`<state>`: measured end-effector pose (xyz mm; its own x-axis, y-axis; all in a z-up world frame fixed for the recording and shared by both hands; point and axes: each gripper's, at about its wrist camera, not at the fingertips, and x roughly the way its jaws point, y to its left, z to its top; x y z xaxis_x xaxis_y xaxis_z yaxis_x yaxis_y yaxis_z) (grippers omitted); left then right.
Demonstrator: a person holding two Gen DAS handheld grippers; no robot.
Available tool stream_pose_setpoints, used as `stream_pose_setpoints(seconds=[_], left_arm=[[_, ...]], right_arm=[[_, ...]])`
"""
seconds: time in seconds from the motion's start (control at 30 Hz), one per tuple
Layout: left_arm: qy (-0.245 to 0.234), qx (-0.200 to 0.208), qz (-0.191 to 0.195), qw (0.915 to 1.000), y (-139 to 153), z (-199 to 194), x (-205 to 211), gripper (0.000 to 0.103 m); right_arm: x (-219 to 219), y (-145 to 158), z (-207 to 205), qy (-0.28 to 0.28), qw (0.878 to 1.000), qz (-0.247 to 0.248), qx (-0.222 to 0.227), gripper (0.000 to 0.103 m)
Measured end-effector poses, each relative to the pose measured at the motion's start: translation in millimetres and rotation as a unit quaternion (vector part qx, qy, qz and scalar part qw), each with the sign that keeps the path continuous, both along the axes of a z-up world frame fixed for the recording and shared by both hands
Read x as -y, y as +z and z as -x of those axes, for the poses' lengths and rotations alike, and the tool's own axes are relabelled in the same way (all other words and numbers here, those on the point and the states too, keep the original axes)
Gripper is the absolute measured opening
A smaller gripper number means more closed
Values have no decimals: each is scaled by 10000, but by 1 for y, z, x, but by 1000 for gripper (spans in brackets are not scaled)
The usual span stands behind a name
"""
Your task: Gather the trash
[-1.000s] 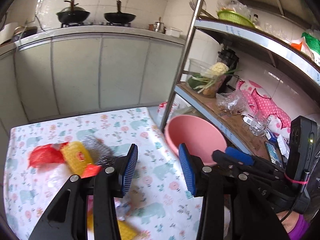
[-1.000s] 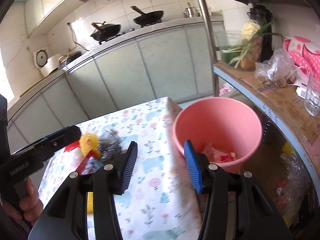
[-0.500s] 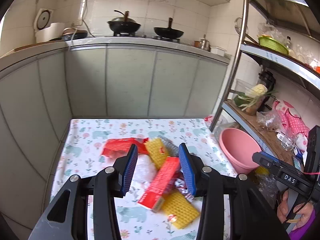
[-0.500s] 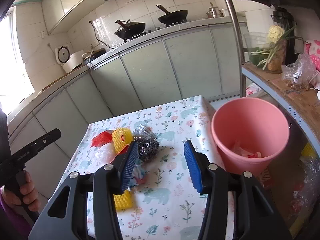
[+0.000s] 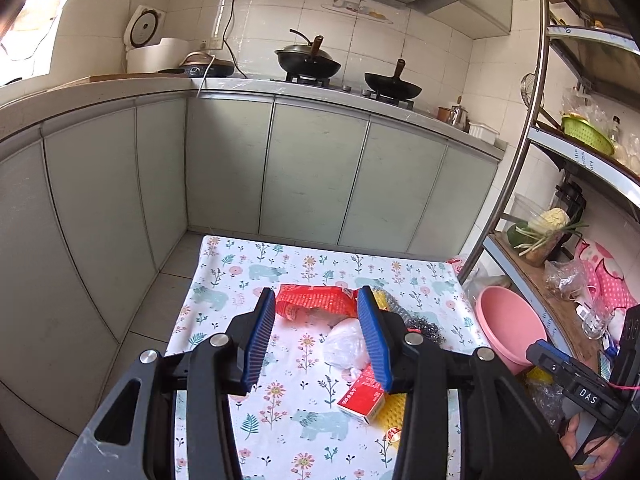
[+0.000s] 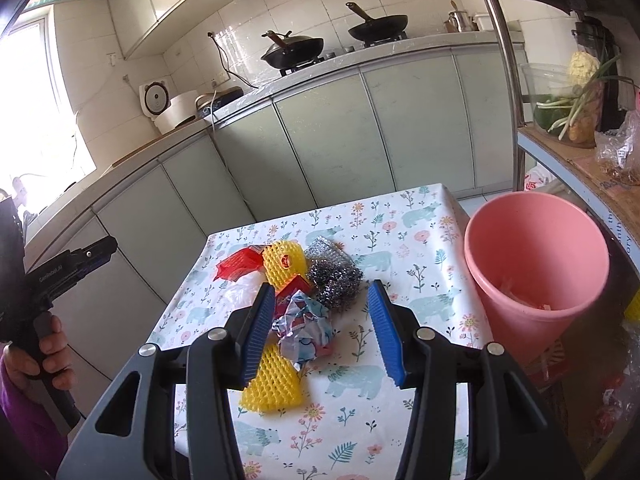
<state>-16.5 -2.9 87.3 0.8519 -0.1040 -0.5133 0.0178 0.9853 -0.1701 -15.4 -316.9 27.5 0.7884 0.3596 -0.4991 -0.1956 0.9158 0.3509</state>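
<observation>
A: Any writing you can read?

B: "DAS" on the body of the right gripper (image 6: 324, 334), seen from the left wrist view. The left gripper (image 5: 316, 340) body, seen from the right wrist view, carries white lettering too small to read. The red carton (image 5: 362, 394) has print on its side, also too small. Same for the red wrapper (image 5: 316, 300), white text I cannot make out.

A: Containers?

B: Take the pink bin (image 6: 536, 264) as the landmark. It stands off the right edge of the floral tablecloth (image 6: 400, 396), open top up, with a few scraps of pale and red trash at its bottom. Behind the bin, on the wooden shelf (image 6: 592, 172), a clear tub (image 6: 560, 100) holds greens and cauliflower, and a clear bag (image 6: 620, 148) with brownish contents lies next to it.

A: Where is the trash?

B: All left of the bin, on the cloth. Nearest the bin is a steel scourer (image 6: 334, 272). Further left a yellow foam net (image 6: 284, 260), the red wrapper and a clear plastic wad (image 5: 346, 346). Closer to the camera a crumpled blue-and-white wrapper (image 6: 304, 330) lies on a second yellow foam net (image 6: 274, 384).

A: The grippers?

B: Both have their jaws apart and hold nothing. The right one frames the crumpled wrapper, the left one frames the red wrapper and the plastic wad; whether either is down among them I cannot tell
</observation>
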Motion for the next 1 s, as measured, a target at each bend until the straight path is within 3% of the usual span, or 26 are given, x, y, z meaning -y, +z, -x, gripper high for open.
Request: stream_pose_setpoints(seconds=[0.43,0.67,0.83,1.0], left_arm=[[59,-91,-145,9998,-7,8,-23,42],[-276,-360,65,9989,-29,6,-24,42],[-524,-494,-72,9974,-40,2,-11,42],[-667,-651,23,9956,-48,-5,-1,42]], right_arm=[[-14,5,6,182,9996,206,93,50],[-20,1,5,291,9992,286,19,50],[-20,-3,0,348,9991,242,-54,50],[-18,-9,-5,382,9990,180,-165,50]])
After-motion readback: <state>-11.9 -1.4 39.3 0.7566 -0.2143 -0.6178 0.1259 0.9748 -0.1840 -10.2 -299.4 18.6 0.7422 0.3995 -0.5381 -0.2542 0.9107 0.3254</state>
